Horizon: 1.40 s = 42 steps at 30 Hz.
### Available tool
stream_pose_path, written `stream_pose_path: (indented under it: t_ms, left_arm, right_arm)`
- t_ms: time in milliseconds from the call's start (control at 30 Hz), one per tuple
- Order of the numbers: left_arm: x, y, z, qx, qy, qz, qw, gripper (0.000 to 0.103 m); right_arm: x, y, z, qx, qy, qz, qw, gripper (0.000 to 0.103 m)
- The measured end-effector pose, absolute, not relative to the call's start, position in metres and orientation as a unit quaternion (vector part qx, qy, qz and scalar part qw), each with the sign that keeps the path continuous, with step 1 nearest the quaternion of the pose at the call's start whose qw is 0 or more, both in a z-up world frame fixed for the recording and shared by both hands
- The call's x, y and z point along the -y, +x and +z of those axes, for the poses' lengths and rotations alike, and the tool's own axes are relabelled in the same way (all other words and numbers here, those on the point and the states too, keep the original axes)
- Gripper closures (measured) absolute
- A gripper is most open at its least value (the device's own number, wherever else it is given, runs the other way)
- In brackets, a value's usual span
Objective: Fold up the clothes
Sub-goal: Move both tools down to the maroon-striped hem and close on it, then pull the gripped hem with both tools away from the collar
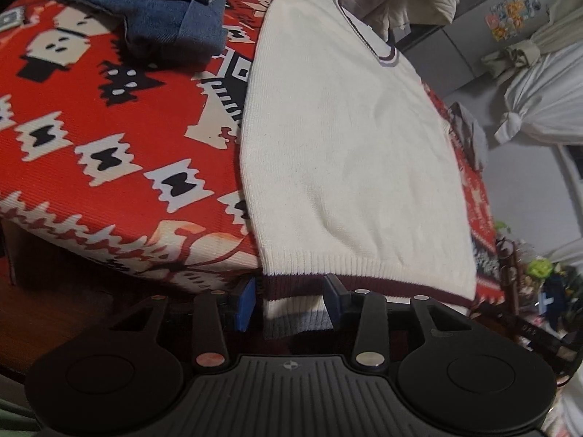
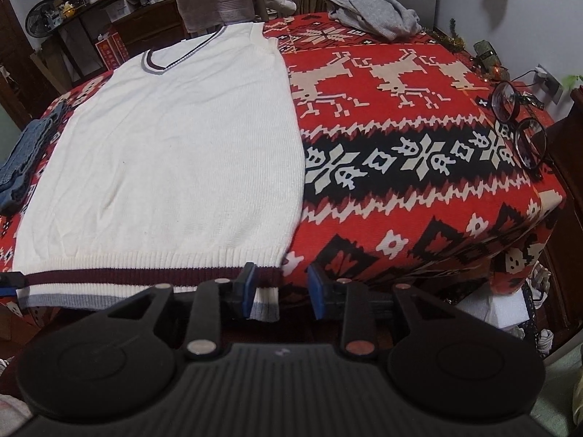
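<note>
A cream knit V-neck vest (image 1: pixel 346 138) (image 2: pixel 171 153) lies flat on the table's red patterned blanket (image 1: pixel 91 138) (image 2: pixel 400 200). Its maroon-and-grey striped hem hangs over the near edge. In the left wrist view my left gripper (image 1: pixel 289 302) is open at the table edge. The hem's left corner (image 1: pixel 295 313) hangs between its blue pads (image 1: pixel 243 304). In the right wrist view my right gripper (image 2: pixel 280 291) is also open, with the hem's right corner (image 2: pixel 265 300) between its pads (image 2: pixel 247 291). Neither gripper pinches the cloth.
Folded blue jeans (image 1: pixel 145 11) (image 2: pixel 22 156) sit on the blanket left of the vest. A crumpled grey garment (image 2: pixel 375 14) lies at the far right corner. Round eyeglasses (image 2: pixel 517 127) rest near the right edge. Cluttered shelves (image 2: pixel 109 18) and hanging clothes stand behind the table.
</note>
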<state>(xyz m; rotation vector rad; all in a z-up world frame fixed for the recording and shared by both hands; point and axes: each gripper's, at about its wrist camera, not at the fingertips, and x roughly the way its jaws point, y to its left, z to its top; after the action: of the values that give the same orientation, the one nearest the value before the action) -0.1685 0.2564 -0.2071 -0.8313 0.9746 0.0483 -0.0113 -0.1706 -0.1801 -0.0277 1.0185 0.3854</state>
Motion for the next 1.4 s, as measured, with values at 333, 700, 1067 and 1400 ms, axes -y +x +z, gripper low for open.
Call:
stream_pose_path:
  t_ms: [333,700,1067,1400]
  left_arm:
    - [-0.248,-0.169,-0.182,-0.422,-0.387,-0.014,0.819,0.064]
    - [-0.248,-0.158,-0.191,-0.456,-0.367,0.008,0.811,0.07]
    - [-0.246,-0.156,-0.194,-0.464,-0.375,0.004,0.803,0.071]
    - [-0.243,-0.153,-0.196,-0.47,-0.38,0.004,0.797,0.074]
  right_arm:
    - [0.175,-0.011,-0.181,-0.491,0.01,0.184,0.852,0.068]
    - [0.193,-0.003,-0.188,-0.495,0.065,0.179,0.848,0.067]
    - [0.204,0.009,-0.225,-0.531,0.12,0.218,0.81,0.064]
    - [0.199,0.018,-0.222,-0.529,0.174,0.296,0.776,0.065]
